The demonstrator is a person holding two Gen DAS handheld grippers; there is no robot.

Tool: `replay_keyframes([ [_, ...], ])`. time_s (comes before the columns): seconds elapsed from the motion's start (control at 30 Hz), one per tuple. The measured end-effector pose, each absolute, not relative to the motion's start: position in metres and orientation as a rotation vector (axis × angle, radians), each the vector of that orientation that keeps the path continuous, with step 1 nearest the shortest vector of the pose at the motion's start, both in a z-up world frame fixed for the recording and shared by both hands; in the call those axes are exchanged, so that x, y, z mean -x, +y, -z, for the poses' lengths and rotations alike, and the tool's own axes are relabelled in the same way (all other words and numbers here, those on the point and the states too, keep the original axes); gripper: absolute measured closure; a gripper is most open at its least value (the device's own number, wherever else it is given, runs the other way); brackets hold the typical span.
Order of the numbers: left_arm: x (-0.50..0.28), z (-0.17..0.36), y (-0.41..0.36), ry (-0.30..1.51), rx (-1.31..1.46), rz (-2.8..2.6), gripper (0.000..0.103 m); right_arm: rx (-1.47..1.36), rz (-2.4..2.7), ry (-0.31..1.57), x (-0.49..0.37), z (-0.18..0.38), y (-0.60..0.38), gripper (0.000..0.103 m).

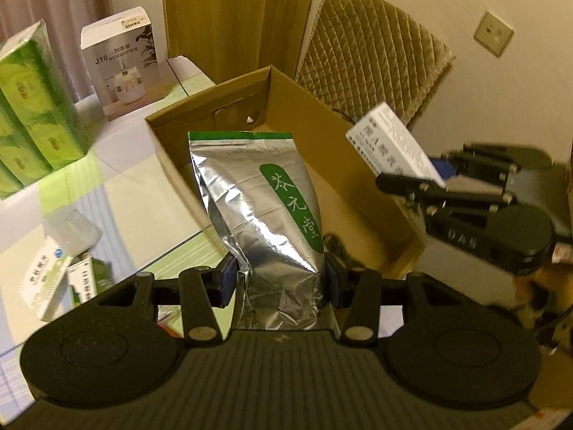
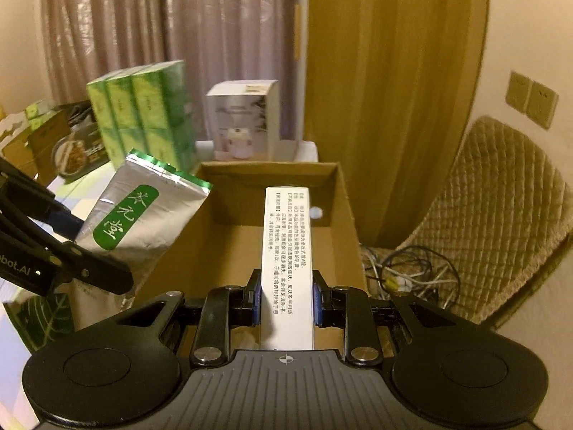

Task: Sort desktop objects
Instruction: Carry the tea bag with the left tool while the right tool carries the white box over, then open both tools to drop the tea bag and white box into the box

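1. Left gripper (image 1: 281, 279): closed on the lower part of a silver foil tea pouch (image 1: 261, 208) with a green label; blue pads press both sides. The pouch is tilted, its top edge over the near-left wall of the open cardboard box (image 1: 358, 150).
2. Right gripper (image 2: 285, 302): clamped on a slim white medicine carton (image 2: 286, 251) printed with black text. The carton points forward over the box interior, held clear of the floor of the box.
3. Box stands at the right end of the bench (image 1: 136, 193), beside a quilted chair back (image 1: 372, 50).
4. Elsewhere on the bench: a green tissue multipack (image 1: 32, 107) at far left; a white humidifier box (image 1: 120, 61) behind the cardboard box; two small medicine boxes (image 1: 57, 276) lying near the left gripper.
5. Right wrist view: a tangle of cables (image 2: 404, 272) between the box and the chair.
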State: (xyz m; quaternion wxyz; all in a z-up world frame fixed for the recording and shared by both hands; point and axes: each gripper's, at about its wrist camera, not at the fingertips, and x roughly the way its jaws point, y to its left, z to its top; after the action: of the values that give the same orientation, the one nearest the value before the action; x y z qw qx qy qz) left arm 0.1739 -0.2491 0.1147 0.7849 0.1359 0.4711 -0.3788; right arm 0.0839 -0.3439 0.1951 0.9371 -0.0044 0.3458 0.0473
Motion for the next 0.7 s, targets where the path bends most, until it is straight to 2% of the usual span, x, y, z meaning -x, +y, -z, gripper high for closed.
replay_keyframes([
  [0.4, -0.202, -0.096, -0.282, 1.086, -0.063, 0.73, 0.06, -0.067, -0.063, 0.72, -0.101, -0.182, -0.368, 0.08],
  [0.7, -0.206, -0.081, -0.29, 1.113, -0.025, 0.701, 0.057, -0.067, -0.063, 0.735, -0.103, -0.176, -0.368, 0.08],
])
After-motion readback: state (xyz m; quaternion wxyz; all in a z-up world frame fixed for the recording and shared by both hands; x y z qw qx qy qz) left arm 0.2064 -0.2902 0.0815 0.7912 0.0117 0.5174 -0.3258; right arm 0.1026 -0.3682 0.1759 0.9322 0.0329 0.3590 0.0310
